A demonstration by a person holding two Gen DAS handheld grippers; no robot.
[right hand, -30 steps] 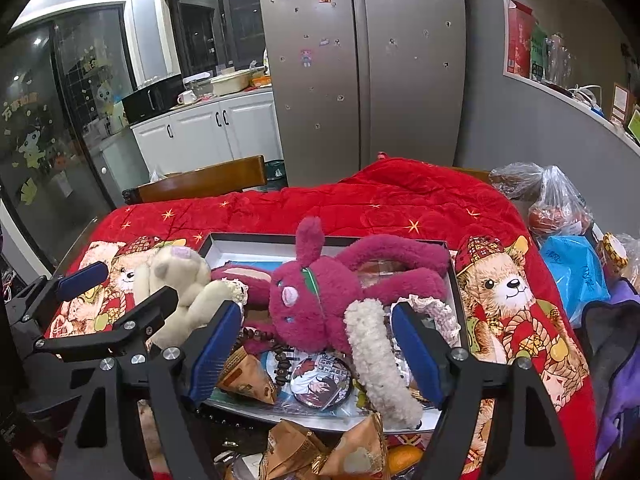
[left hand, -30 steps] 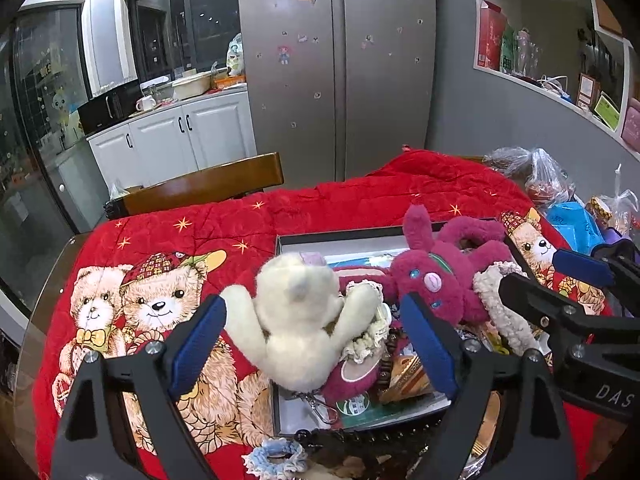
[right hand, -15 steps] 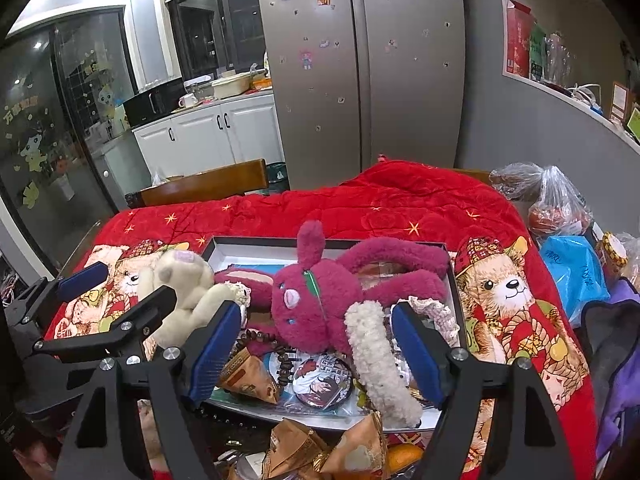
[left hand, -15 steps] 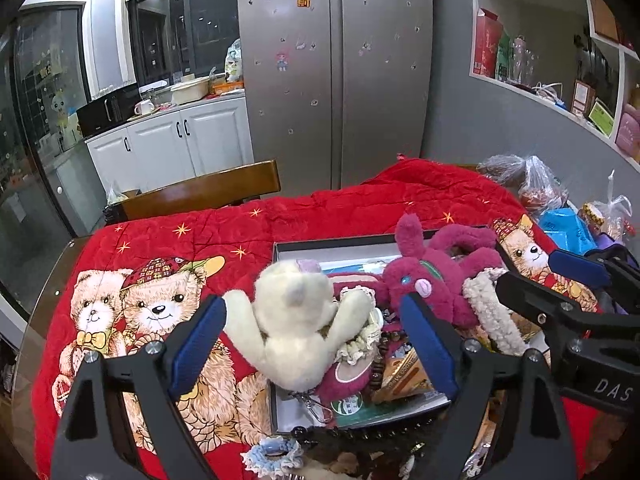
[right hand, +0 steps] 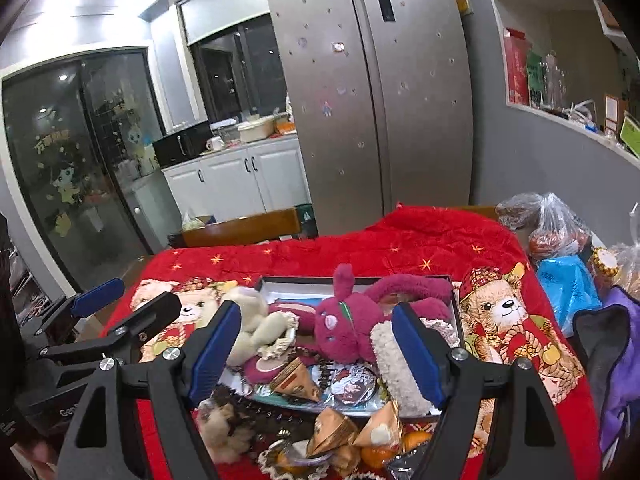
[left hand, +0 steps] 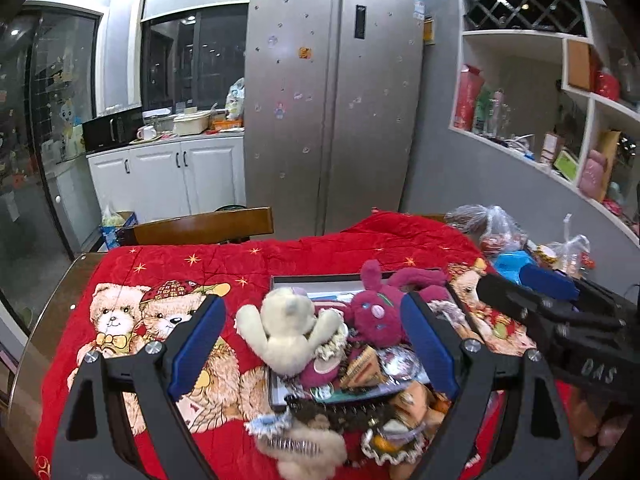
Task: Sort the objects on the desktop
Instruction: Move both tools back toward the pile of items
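Observation:
A shallow dark-rimmed tray on the red bear quilt holds a cream plush bear, a magenta plush rabbit, snack packets and badges. My left gripper is open and empty, raised above and short of the cream bear. My right gripper is open and empty, raised above the rabbit. Each gripper also shows in the other's view: the right one, the left one.
Loose snack packets, oranges and a hairbrush lie in front of the tray. Plastic bags and a blue pouch sit at the right. A wooden chair stands behind the table; a fridge beyond.
Both grippers have lifted and pulled back, so the table objects sit lower and smaller in both views. Both stay open and empty.

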